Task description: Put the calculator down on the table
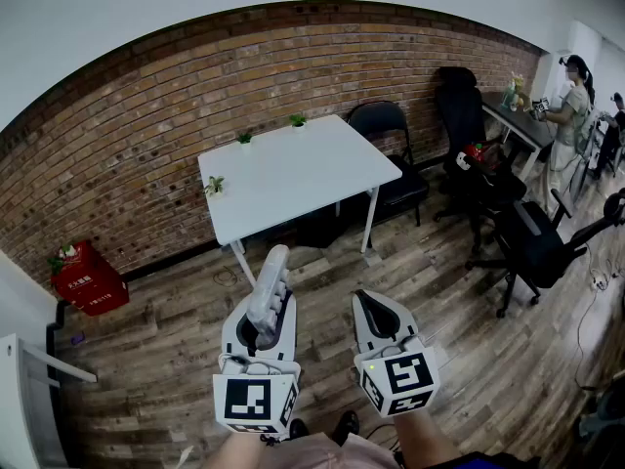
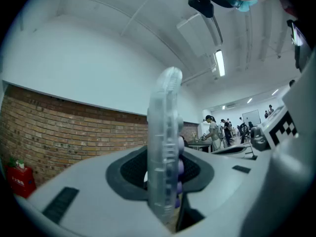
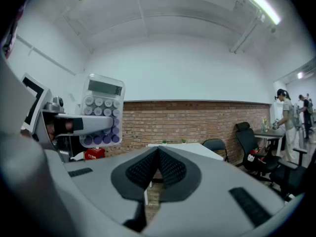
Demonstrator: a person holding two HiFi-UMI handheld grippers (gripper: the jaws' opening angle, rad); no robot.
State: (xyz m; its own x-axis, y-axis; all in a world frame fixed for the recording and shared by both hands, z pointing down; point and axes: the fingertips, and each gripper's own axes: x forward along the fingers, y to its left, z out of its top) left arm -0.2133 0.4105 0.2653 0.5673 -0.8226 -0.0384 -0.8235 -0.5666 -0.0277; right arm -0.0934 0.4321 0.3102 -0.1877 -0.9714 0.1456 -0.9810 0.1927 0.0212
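A clear-cased calculator (image 1: 269,289) with round purple keys stands on edge between the jaws of my left gripper (image 1: 262,328), which is shut on it. In the left gripper view the calculator (image 2: 164,147) rises edge-on from the pads. The right gripper view shows the calculator (image 3: 102,111) face-on at the left, display at the top, held by the left gripper (image 3: 74,125). My right gripper (image 1: 376,313) is beside it, shut and holding nothing; its pads (image 3: 170,169) meet. The white table (image 1: 288,174) stands ahead, well beyond both grippers.
Small potted plants (image 1: 215,186) sit on the table. A black chair (image 1: 391,159) stands behind it, office chairs (image 1: 532,247) at the right. A red box (image 1: 88,279) lies by the brick wall. A person (image 1: 571,115) stands at a far desk.
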